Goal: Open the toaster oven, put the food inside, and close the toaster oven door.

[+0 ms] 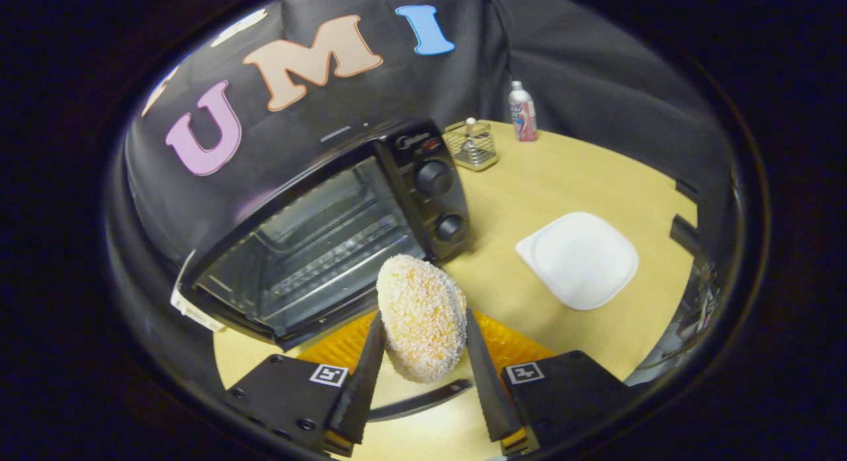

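Claw [423,355] clamped on breaded patty [421,315], both fingers pressing its sides, held before open oven [317,236]; white plate [579,259] nearby on surface [529,183].

One camera, riding on my gripper [423,355], looking forward along its two fingers and tilted down over the wooden table [569,176]. Fisheye, so the table curves. It sits close: the breaded patty [421,315] pinched between the fingers looms large. Toaster oven [324,229] just beyond, its open cavity facing the lens. White plate [578,258] off to the right, bottle [522,112] far back.
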